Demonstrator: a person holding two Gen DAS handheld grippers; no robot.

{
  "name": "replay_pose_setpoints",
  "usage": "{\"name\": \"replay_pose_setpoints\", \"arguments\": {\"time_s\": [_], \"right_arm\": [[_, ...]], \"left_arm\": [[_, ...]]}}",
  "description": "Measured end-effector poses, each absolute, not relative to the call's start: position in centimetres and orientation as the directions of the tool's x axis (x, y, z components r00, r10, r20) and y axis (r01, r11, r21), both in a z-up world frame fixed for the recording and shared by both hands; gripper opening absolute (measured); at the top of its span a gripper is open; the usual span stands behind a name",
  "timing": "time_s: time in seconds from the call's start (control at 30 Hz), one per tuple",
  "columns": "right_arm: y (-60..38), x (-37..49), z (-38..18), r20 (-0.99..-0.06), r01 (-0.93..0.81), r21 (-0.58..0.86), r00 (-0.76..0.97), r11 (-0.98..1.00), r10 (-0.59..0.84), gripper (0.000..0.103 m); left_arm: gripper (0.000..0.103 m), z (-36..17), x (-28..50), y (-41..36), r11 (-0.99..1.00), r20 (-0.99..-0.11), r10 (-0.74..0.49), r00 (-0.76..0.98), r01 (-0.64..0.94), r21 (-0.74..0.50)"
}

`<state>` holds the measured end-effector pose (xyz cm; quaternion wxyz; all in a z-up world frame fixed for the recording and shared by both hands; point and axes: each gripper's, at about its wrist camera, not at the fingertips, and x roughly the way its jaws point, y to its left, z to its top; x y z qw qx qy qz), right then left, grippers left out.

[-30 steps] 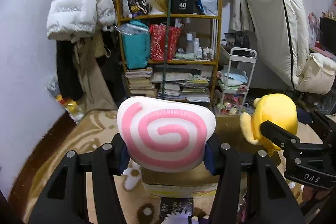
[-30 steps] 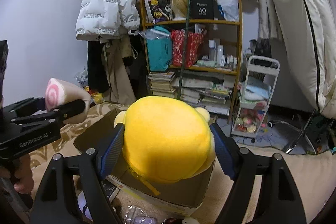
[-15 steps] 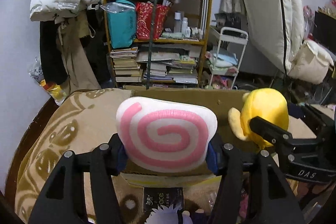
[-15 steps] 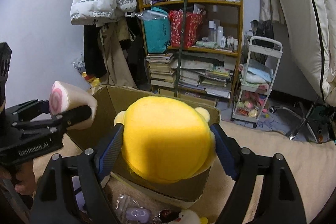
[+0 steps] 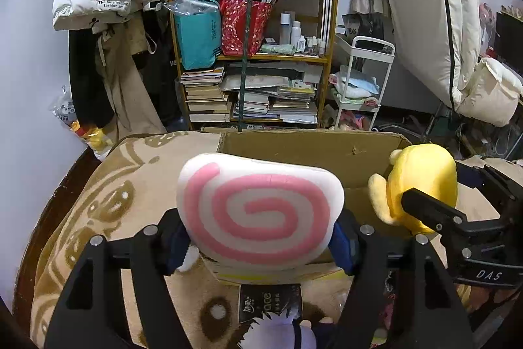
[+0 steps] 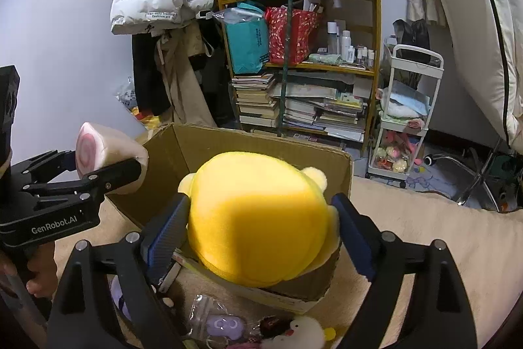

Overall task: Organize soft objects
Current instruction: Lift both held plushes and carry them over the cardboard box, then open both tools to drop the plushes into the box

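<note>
A white plush with a pink swirl (image 5: 261, 211) sits between the blue pads of my left gripper (image 5: 258, 241). Its jaws are opening, and the pads still touch the plush's sides. The plush hangs over the near left part of an open cardboard box (image 5: 310, 152). My right gripper (image 6: 261, 237) has a round yellow plush (image 6: 261, 218) between its pads. These jaws are opening too, with the pads still against the plush. The yellow plush hangs low over the box's (image 6: 261, 139) near wall. Each view shows the other gripper from the side: the yellow plush (image 5: 425, 179) and the swirl plush (image 6: 104, 146).
The box stands on a beige patterned blanket (image 5: 130, 185). Small toys lie before it: a white duck (image 6: 304, 329), a purple packet (image 6: 225, 324), a black packet (image 5: 269, 300). Behind stand a crammed shelf (image 5: 255, 54) and a white cart (image 6: 405, 120). A hand (image 6: 36, 277) grips the left handle.
Both grippers have sunk a little toward the box with their plush toys, and both views tilt further down. Both pairs of jaws stand wider and the plushes have spread out.
</note>
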<state>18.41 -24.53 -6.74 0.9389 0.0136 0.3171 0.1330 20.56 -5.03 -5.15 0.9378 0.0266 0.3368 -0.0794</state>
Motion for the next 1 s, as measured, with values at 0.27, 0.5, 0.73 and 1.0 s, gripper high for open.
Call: {"name": "replay_pose_setpoints", "arguments": {"time_s": [0.27, 0.5, 0.73, 1.0], "right_arm": [[-24.8, 18.6, -6.8, -0.584, -0.241, 0.135, 0.764, 0.961, 0.273, 0.1], [-24.7, 18.5, -6.9, -0.578, -0.238, 0.142, 0.768, 0.961, 0.276, 0.101], [-24.7, 17.8, -6.4, -0.567, -0.228, 0.137, 0.78, 0.964, 0.265, 0.101], [-24.6, 15.6, -5.1, -0.55, -0.223, 0.128, 0.795, 0.967, 0.256, 0.102]], "left_arm": [[0.076, -5.7, 20.7, -5.1, 0.983, -0.646, -0.142, 0.75, 0.181, -0.005], [0.091, -4.8, 20.1, -5.3, 0.981, -0.603, -0.144, 0.784, 0.192, 0.014], [0.091, -4.7, 19.7, -4.4, 0.987, -0.617, -0.125, 0.777, 0.162, 0.004], [0.091, -3.7, 17.9, -2.3, 0.993, -0.625, -0.104, 0.774, 0.114, -0.025]]}}
